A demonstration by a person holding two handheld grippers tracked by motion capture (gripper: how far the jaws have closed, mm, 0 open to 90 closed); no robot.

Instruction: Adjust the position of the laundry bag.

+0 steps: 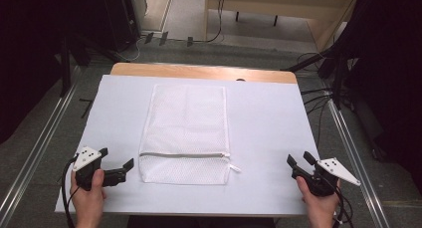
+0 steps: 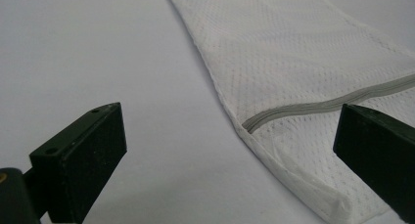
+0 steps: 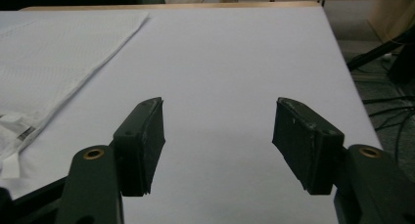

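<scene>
A white mesh laundry bag [image 1: 185, 133] lies flat in the middle of the white table cover [image 1: 268, 118], its grey zipper [image 1: 184, 155] running across near the front end, with a white pull tab [image 1: 235, 168] at its right. My left gripper [image 1: 117, 161] rests at the front left, open, jaws pointing toward the bag's near left corner [image 2: 337, 204]. The zipper's left end [image 2: 254, 122] lies between its spread jaws, farther off. My right gripper [image 1: 298, 159] sits at the front right, open, with bare cover between its jaws [image 3: 218, 136]. The bag's right edge [image 3: 73, 57] is to its left.
The table's wooden far edge [image 1: 199, 71] shows beyond the cover. Metal rails [image 1: 35, 153] run along both sides on the floor, with cables [image 1: 318, 98] and black stands at the right. A light wooden bench [image 1: 278, 4] stands at the back.
</scene>
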